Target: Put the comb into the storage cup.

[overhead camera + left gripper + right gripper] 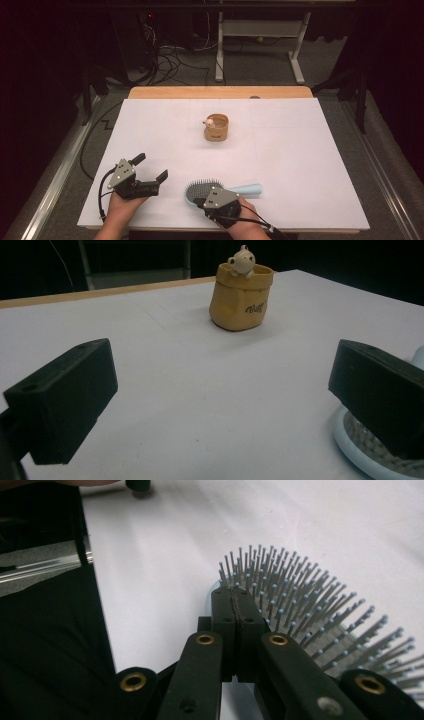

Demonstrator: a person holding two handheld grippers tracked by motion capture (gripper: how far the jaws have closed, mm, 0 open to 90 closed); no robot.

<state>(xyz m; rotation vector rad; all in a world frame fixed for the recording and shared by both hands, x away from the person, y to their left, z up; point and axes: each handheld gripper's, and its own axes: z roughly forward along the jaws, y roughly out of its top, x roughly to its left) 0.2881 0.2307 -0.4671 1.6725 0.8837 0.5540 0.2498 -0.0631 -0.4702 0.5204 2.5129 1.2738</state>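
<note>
A pale blue hairbrush (200, 189) lies bristles up near the table's front edge, its handle (247, 189) pointing right. My right gripper (197, 199) is at the near rim of the brush head. In the right gripper view its jaws (236, 597) stand pressed together against the edge of the bristles (300, 605), with nothing seen between them. My left gripper (150, 167) rests to the left of the brush, open and empty. Its wide-apart jaws (220, 400) frame a tan sack-shaped cup (240, 300) with a small bear figure on its rim, and the brush (370, 452) lies behind the right jaw.
The cup (216, 128) stands mid-table on the white sheet (300, 160). A strip of wooden tabletop (220, 92) shows at the far edge. Beyond are cables and a desk frame (260, 30) on the floor. The table's front edge (97, 605) drops off close to my right gripper.
</note>
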